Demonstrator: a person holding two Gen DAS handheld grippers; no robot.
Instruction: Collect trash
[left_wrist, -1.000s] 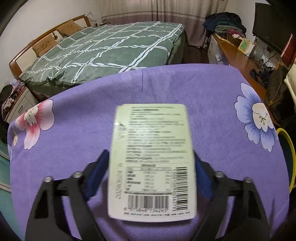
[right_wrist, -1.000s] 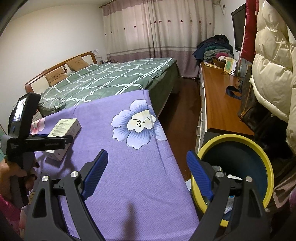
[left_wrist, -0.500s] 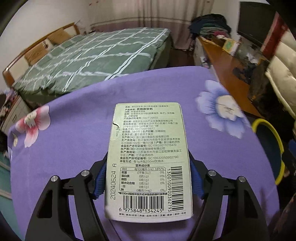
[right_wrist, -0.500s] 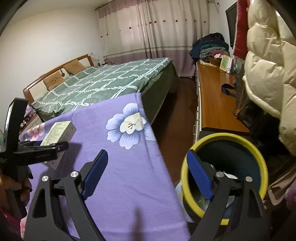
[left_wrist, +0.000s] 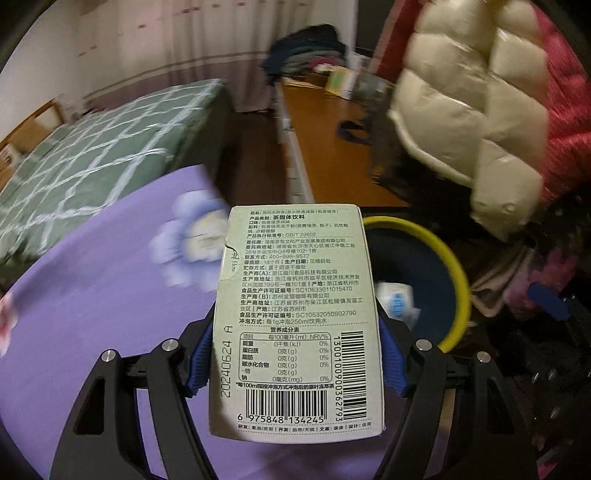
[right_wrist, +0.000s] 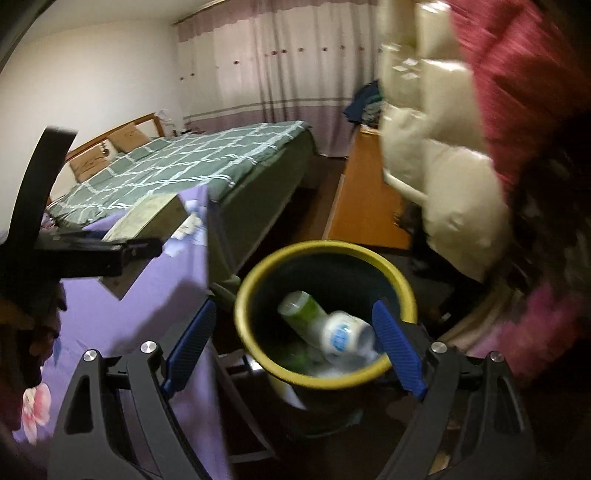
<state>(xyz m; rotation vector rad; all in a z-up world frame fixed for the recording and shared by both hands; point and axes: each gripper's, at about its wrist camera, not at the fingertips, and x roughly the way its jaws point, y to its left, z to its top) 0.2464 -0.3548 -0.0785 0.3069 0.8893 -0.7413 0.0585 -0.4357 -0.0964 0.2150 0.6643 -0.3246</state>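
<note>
We are in a bedroom: a green checked bed under long curtains, and a purple flowered cloth over the near surface. Our left gripper pinches a pale green box between its blue pads, above the cloth's edge beside the yellow-rimmed bin. Our right gripper stands spread and empty before the bin, where bottles lie.

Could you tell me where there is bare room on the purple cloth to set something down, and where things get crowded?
The purple cloth lies bare from the blue flower print back to the near edge, left of the box clamped in the left gripper. To the right it is crowded: the yellow-rimmed bin already holds bottles, with jackets hanging over it.
</note>
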